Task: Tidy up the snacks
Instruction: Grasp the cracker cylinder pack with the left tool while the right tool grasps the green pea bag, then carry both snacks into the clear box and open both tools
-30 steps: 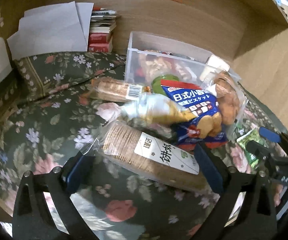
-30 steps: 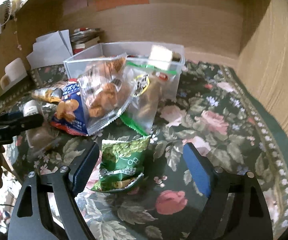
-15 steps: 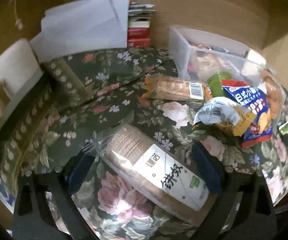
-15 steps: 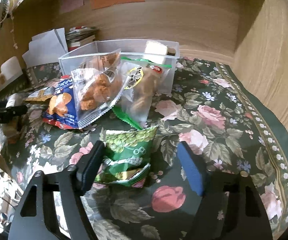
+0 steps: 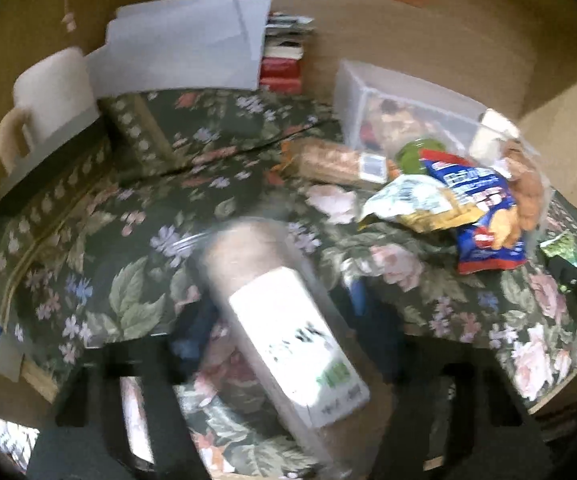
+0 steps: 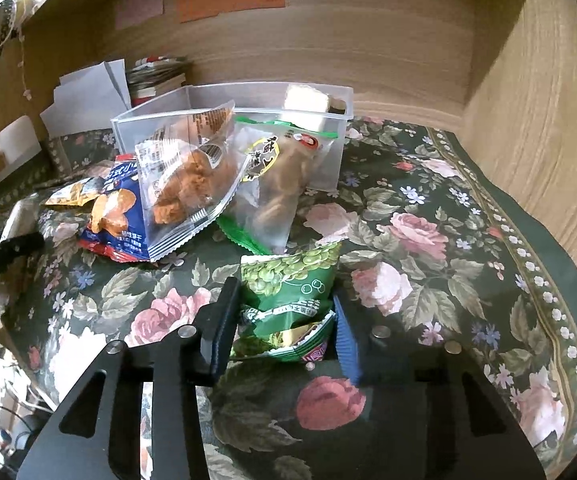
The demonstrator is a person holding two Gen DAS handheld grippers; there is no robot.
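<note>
My left gripper (image 5: 276,316) is shut on a long clear sleeve of round crackers (image 5: 284,340) with a white label, held above the floral cloth; the view is blurred. My right gripper (image 6: 284,320) is shut on a green snack packet (image 6: 288,300) lying on the cloth. A clear plastic bin (image 6: 328,100) stands at the back with snacks inside; it also shows in the left wrist view (image 5: 408,92). Against it lean a clear bag of fried pieces (image 6: 188,184), a green-edged bag (image 6: 280,180) and a blue biscuit bag (image 6: 116,216).
A cream mug (image 5: 48,100) stands at the far left beside white papers (image 5: 184,48) and stacked books (image 5: 284,56). A second cracker sleeve (image 5: 336,160) and a yellow-silver packet (image 5: 416,204) lie by the bin. Wooden walls close the back and right (image 6: 548,120).
Both grippers have closed: the left onto the cracker sleeve, which has lifted and turned, and the right onto the green packet. The left view has pulled back and up.
</note>
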